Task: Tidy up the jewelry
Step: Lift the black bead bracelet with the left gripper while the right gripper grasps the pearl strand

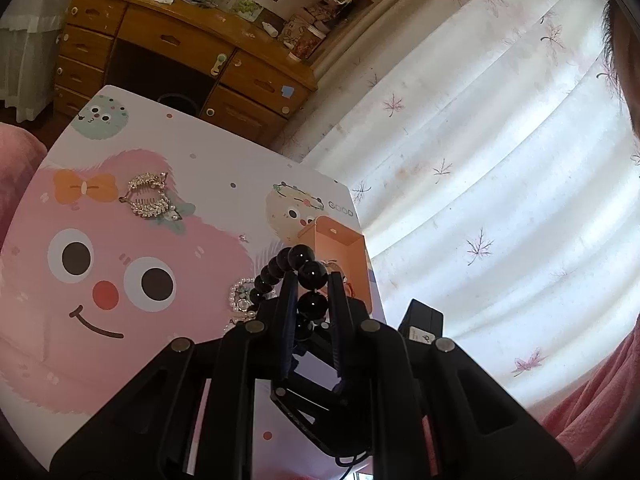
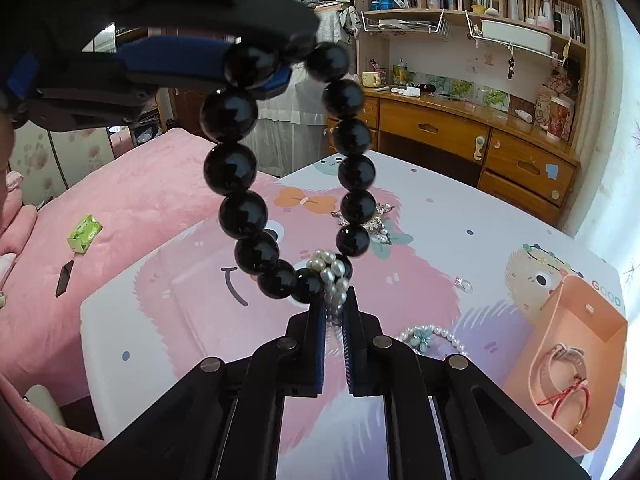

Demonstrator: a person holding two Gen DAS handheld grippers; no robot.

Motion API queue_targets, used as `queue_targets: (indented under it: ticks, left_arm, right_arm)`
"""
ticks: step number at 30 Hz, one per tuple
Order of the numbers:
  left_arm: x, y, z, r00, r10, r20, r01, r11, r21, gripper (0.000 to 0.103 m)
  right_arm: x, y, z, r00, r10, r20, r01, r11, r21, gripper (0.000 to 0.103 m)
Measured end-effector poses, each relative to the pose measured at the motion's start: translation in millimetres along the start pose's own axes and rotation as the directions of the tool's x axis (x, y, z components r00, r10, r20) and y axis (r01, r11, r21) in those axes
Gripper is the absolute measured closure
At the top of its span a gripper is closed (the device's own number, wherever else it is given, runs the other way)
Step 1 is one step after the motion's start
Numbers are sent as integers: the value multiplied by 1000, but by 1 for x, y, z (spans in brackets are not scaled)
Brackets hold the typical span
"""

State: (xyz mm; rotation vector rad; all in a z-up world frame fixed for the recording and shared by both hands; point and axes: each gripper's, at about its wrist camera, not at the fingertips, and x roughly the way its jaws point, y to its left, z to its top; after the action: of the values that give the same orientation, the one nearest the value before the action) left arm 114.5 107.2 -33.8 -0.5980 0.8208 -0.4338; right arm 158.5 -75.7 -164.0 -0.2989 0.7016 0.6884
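At centre frame of the right wrist view, a black bead bracelet (image 2: 256, 184) is being held up as a hanging loop above the counter (image 2: 460, 216). Its top is being gripped by the left gripper (image 2: 256, 68), entering from the upper left, whose blue-padded fingers are closed on the beads. At the loop's lower end, a cluster of white pearls (image 2: 332, 276) is being pinched between the narrow fingers of the right gripper (image 2: 334, 308). Toward the lower right, a pearl bracelet (image 2: 432, 336) with a pale green flower is lying on the counter, and a pink tray (image 2: 600, 392) at the right edge is holding a watch (image 2: 560, 364) and a red cord. In the left wrist view, the left gripper (image 1: 314, 280) is being shown clamped on the beads (image 1: 312, 272), with a rhinestone hair comb (image 1: 148, 196) lying at the middle left.
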Motion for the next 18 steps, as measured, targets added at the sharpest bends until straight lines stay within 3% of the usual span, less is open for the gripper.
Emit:
queue_targets:
  ticks: [7, 18]
  left_arm:
    - [-6, 5, 10, 999, 26, 45, -26, 1000, 2, 91]
    - [5, -22, 24, 997, -17, 69, 12, 998, 59, 91]
  right_arm:
    - [-16, -14, -13, 999, -34, -18, 34, 999, 30, 97]
    - [-44, -42, -28, 995, -86, -40, 91, 987, 134, 97]
